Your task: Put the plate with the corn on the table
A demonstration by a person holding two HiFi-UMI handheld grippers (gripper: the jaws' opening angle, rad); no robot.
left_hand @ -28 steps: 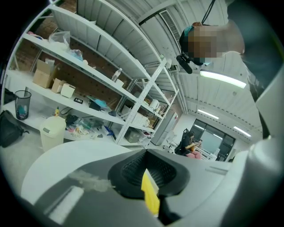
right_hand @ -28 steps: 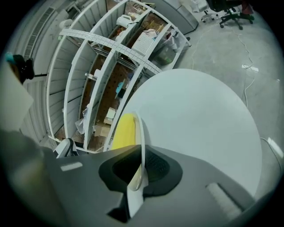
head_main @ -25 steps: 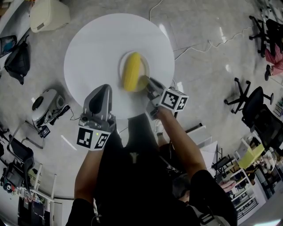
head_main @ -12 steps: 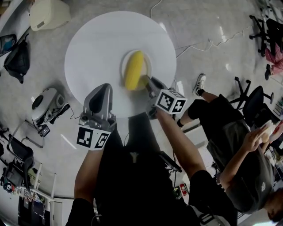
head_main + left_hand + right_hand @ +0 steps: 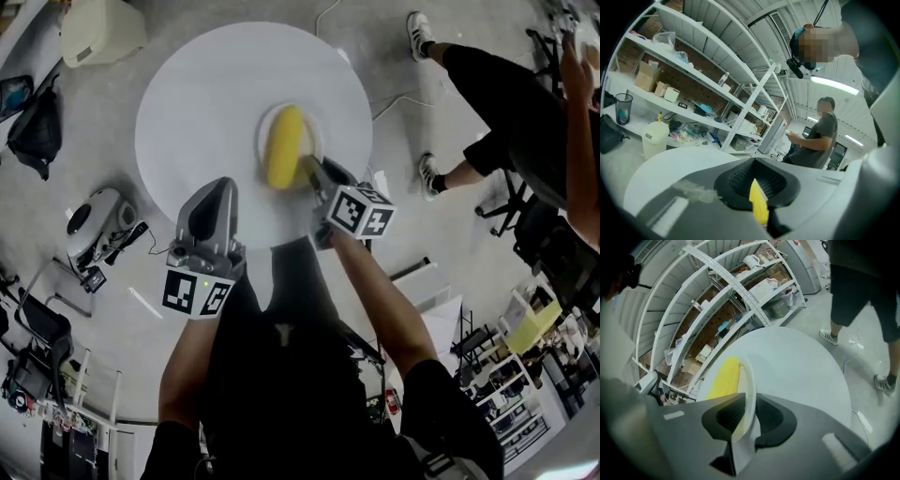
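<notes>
White table (image 5: 206,94) — plate (image 5: 750,385) bearing corn (image 5: 284,148).

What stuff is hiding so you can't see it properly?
- Head view: the plate's near rim, behind the right gripper, whose fingers are opening around it.
- Right gripper view: the corn's near end, behind one finger.
- Head view: the other person, cut off by the top edge.
- Head view: the table's legs, under its top.

The person wears a black short-sleeved top (image 5: 281,403) with a small pale emblem (image 5: 283,333) on the chest. The left gripper (image 5: 214,190) is grey, its cube (image 5: 197,292) patterned black-and-white, with a green light (image 5: 204,282).
</notes>
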